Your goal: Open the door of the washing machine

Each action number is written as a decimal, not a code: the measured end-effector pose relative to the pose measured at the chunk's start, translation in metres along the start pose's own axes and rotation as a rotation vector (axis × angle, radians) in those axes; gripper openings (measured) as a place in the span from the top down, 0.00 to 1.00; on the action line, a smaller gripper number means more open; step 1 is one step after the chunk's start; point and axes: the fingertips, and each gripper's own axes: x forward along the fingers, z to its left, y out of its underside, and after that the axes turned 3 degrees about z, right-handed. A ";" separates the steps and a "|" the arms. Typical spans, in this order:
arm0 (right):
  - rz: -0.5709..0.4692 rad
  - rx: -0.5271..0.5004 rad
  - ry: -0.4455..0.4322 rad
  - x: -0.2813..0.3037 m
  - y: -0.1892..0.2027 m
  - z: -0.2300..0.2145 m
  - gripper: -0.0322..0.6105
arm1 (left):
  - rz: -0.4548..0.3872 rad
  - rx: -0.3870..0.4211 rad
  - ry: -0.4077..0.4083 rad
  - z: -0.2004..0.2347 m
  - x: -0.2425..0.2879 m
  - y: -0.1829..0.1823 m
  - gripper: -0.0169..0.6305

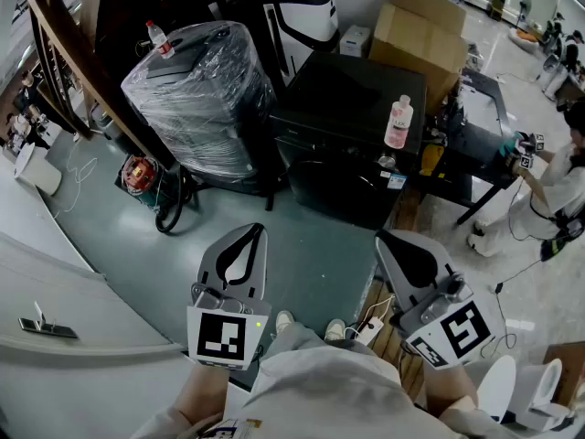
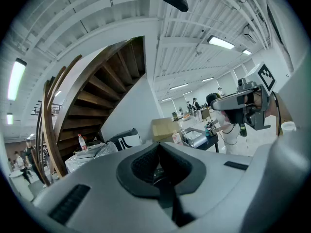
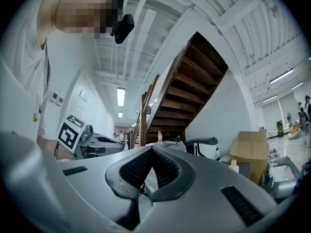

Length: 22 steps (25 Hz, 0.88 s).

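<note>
The black washing machine (image 1: 352,122) stands ahead of me in the head view, its round front door (image 1: 318,177) closed. A pink bottle (image 1: 398,122) stands on its top. My left gripper (image 1: 250,231) is held level in front of my body, well short of the machine, shut with nothing between its jaws. My right gripper (image 1: 384,239) hangs beside it, also shut and empty. In the left gripper view the left gripper (image 2: 158,147) shows dark pads pressed together, with the right gripper (image 2: 238,101) off to its side. The right gripper view shows the right gripper (image 3: 151,152) closed and the left gripper (image 3: 97,142) alongside.
A plastic-wrapped appliance (image 1: 196,99) with a water bottle (image 1: 157,37) on it stands left of the machine. Cardboard boxes (image 1: 425,30) sit behind, a black table (image 1: 475,135) and a person (image 1: 558,181) to the right. A wooden staircase (image 1: 64,53) rises at left. A power strip (image 1: 370,327) lies by my feet.
</note>
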 end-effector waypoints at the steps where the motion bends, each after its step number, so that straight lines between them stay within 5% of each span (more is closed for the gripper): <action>1: -0.004 -0.006 0.001 -0.001 -0.001 0.000 0.91 | 0.004 -0.002 0.002 -0.001 -0.001 0.000 0.94; 13: 0.006 0.004 0.021 0.008 0.005 -0.013 0.91 | 0.027 -0.028 -0.010 0.005 0.002 0.004 0.94; 17: 0.038 0.006 0.026 0.019 0.016 -0.018 0.91 | -0.025 -0.079 0.010 0.007 0.011 0.003 0.94; 22: 0.075 0.002 0.023 0.046 0.027 -0.028 0.91 | 0.012 -0.141 0.003 0.027 0.033 0.024 0.94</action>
